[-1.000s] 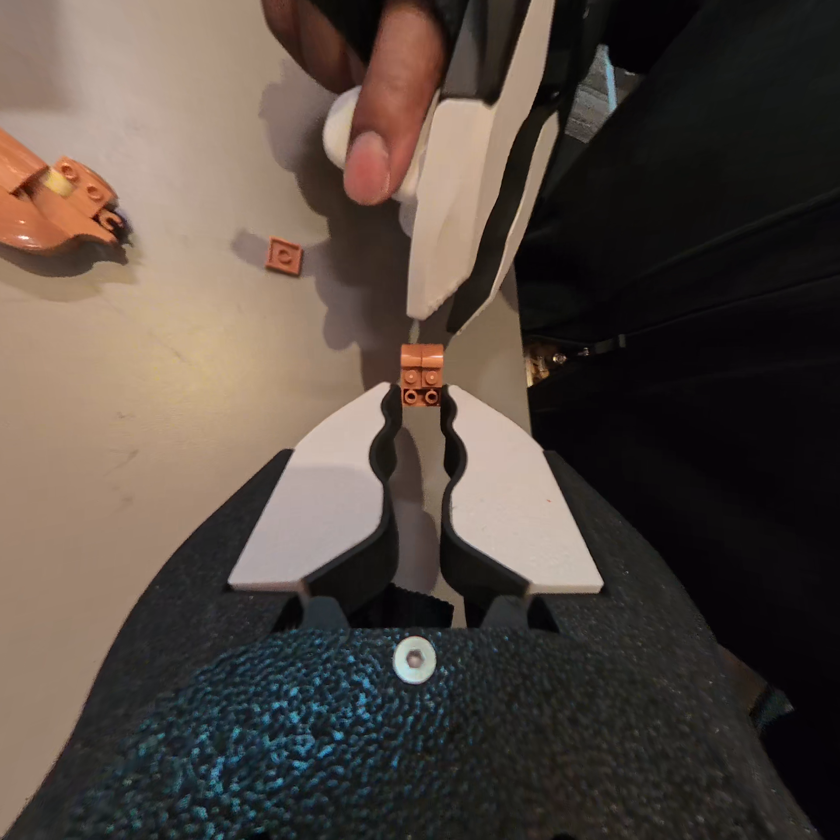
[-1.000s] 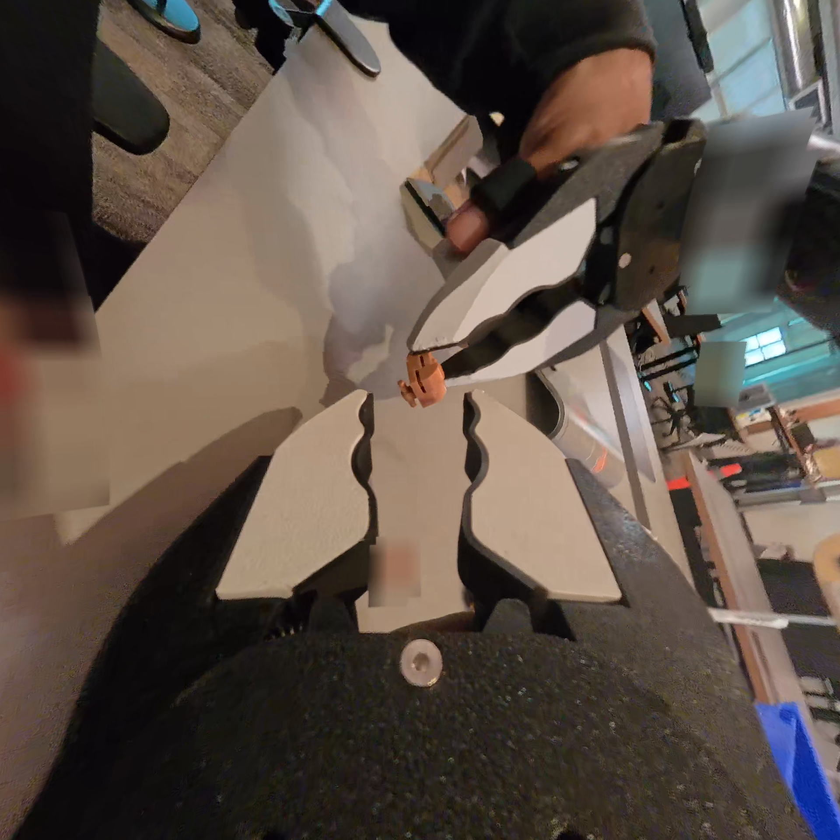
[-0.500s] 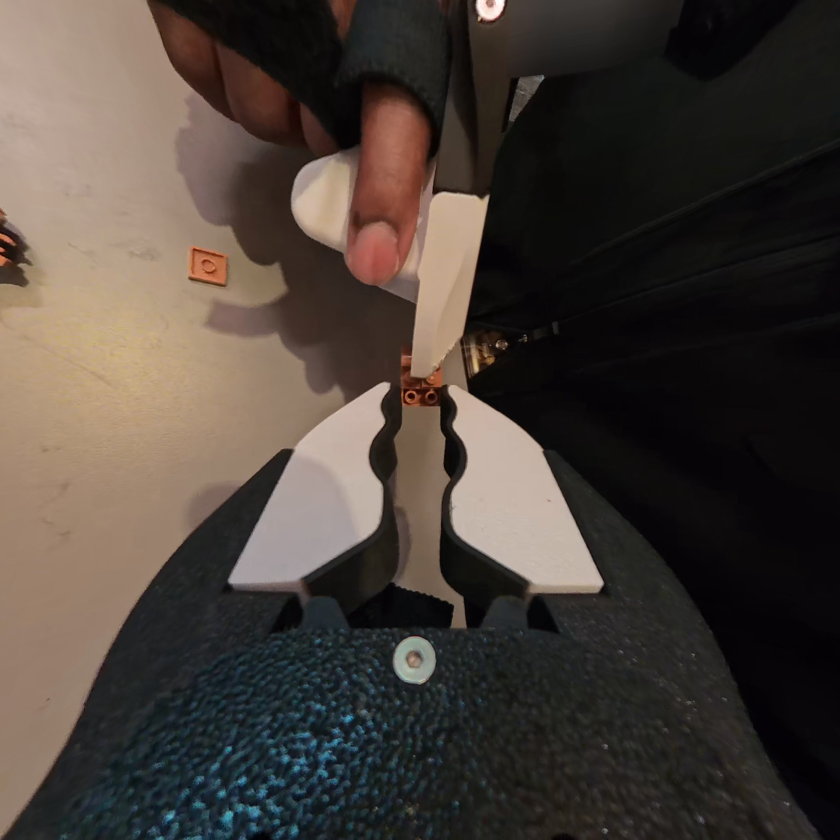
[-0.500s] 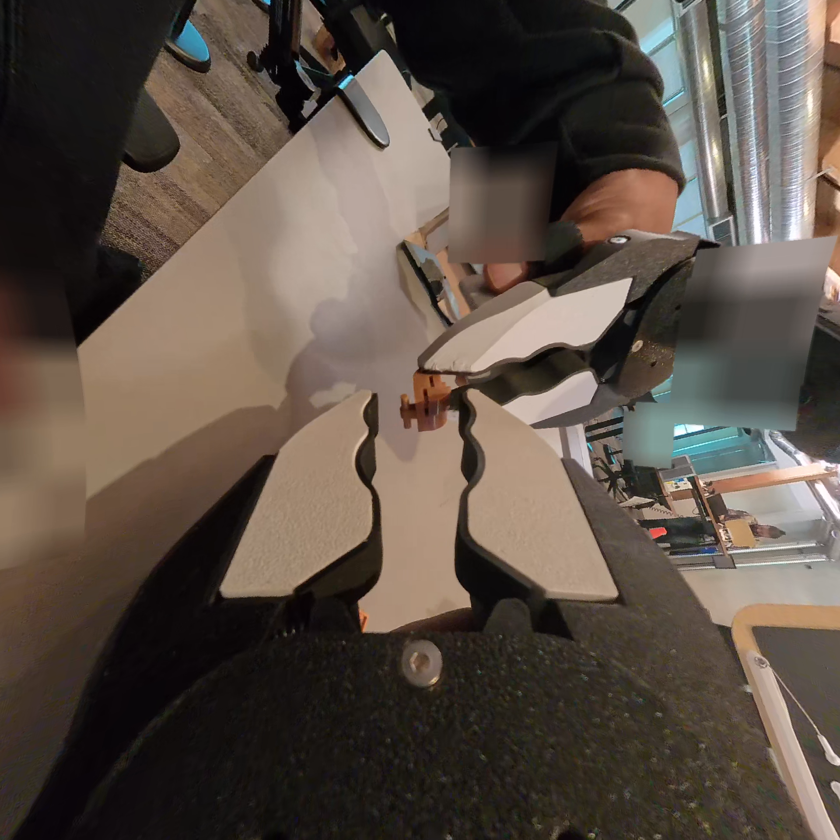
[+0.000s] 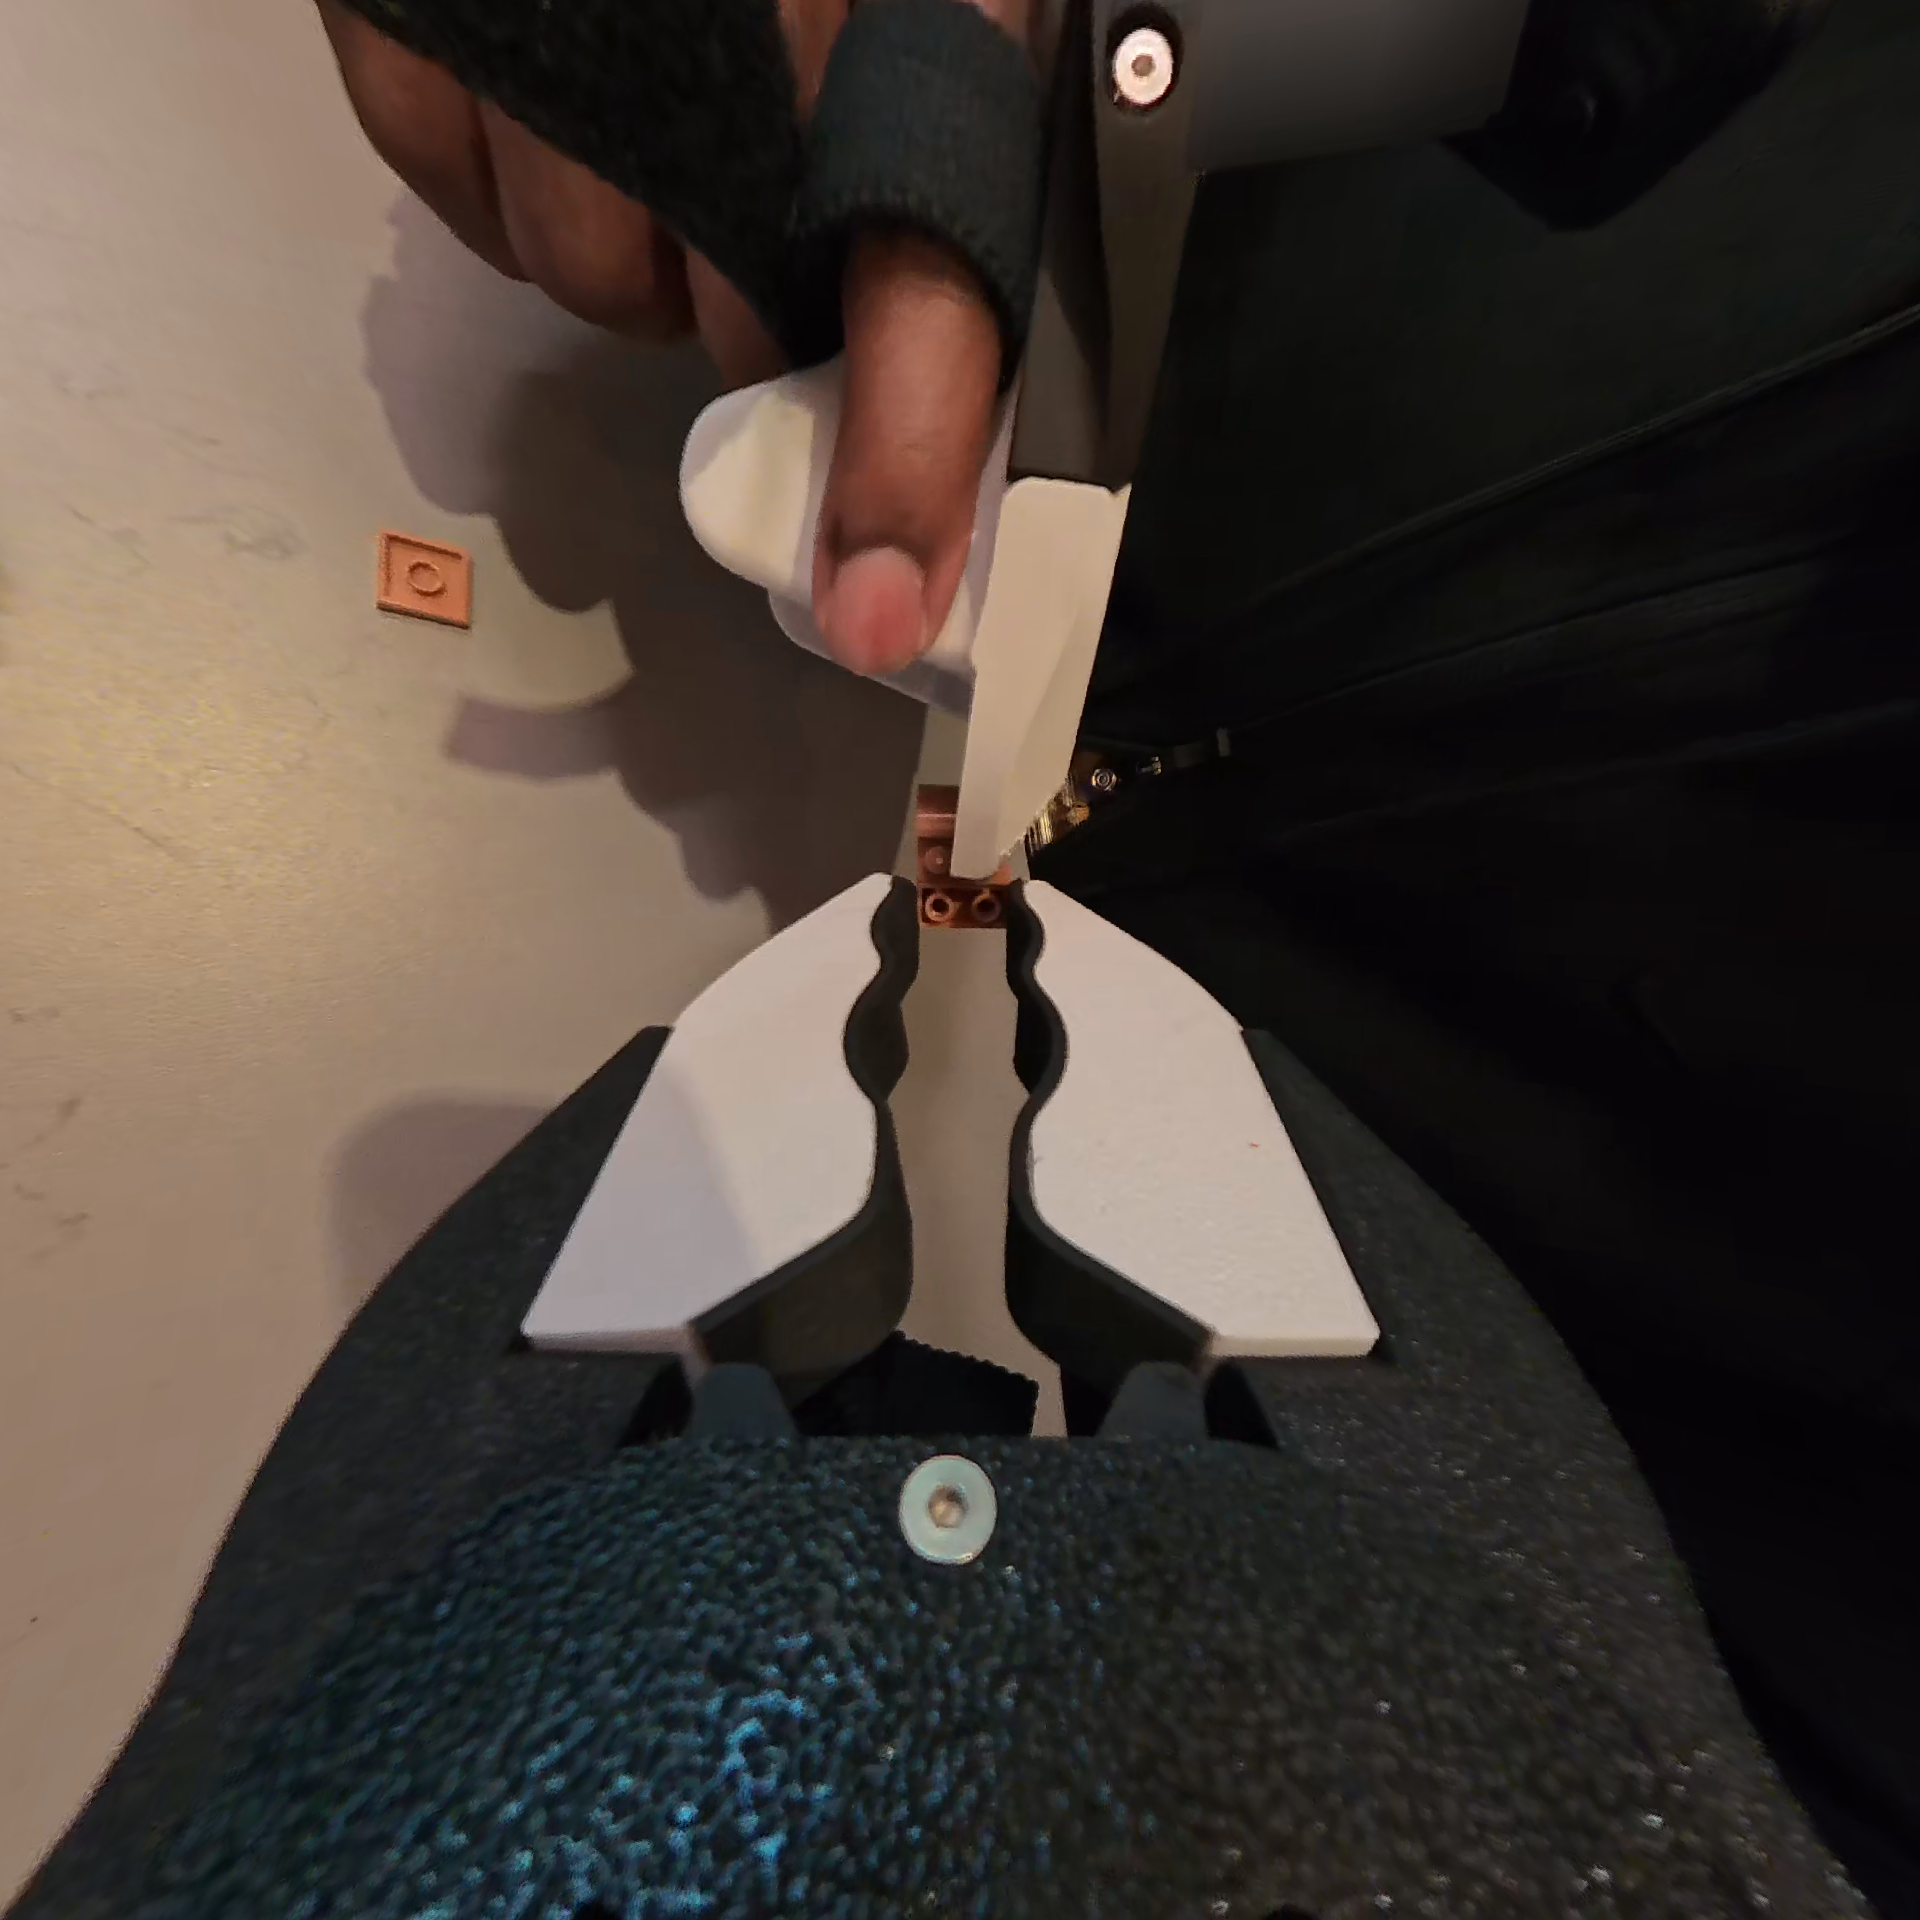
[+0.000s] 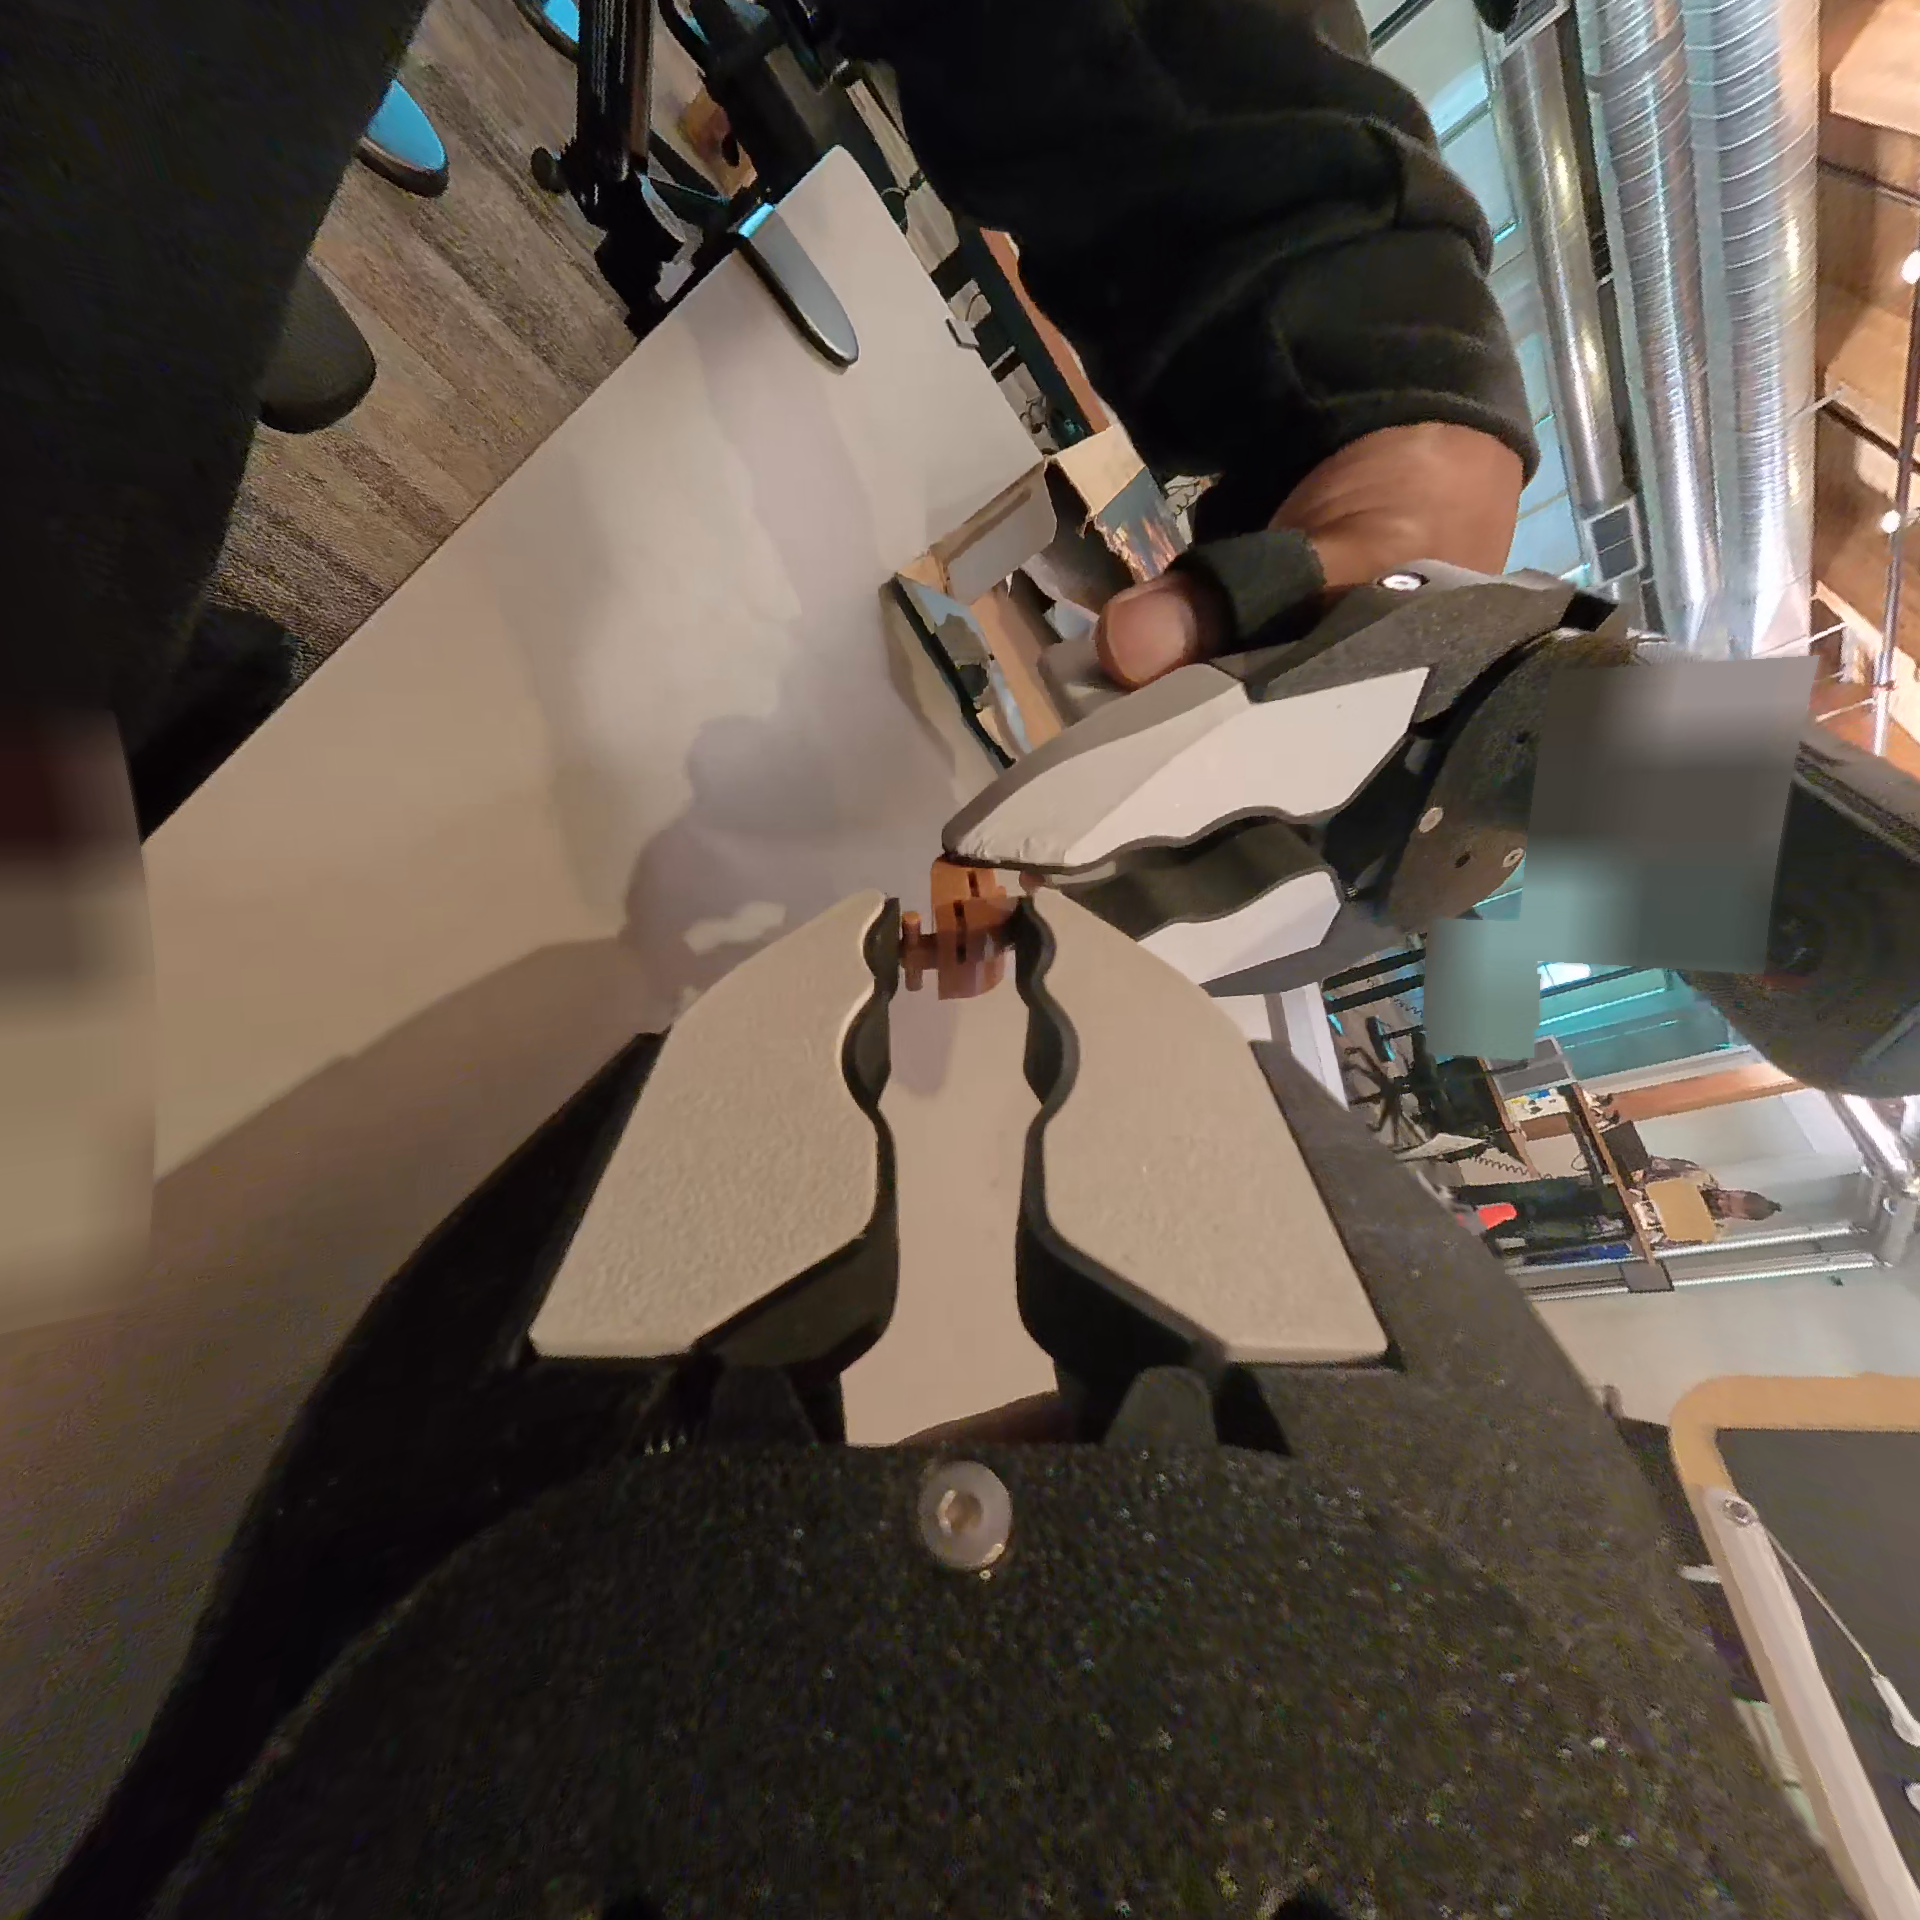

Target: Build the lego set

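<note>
A small orange-brown lego assembly (image 5: 961,906) sits at my left gripper's (image 5: 961,899) fingertips, and both pads press on its sides. It is held above the table. In the right wrist view my right gripper (image 6: 951,935) is shut on the same assembly (image 6: 961,951): one pad is on its studs, the other on its curved side. The left gripper (image 6: 1023,871) comes in from the right there, clamped on the assembly's far end. In the left wrist view a white finger (image 5: 1029,675) of the right gripper comes down from above and covers the assembly's far part.
A loose orange square plate (image 5: 424,579) lies on the pale table (image 5: 208,987) to the left. A person's gloved hand (image 5: 894,416) and dark clothing (image 5: 1507,935) fill the top and right. An opened cardboard box (image 6: 1039,540) stands farther back on the table. The tips of both grippers are at nearly the same place. The loose orange square plate (image 5: 424,579) is about equally far from each gripper, around 12 cm.
My right gripper moved in around the assembly held by the left gripper, and its jaws closed onto it. The left grasp stayed the same. The larger orange build left the left wrist view.
</note>
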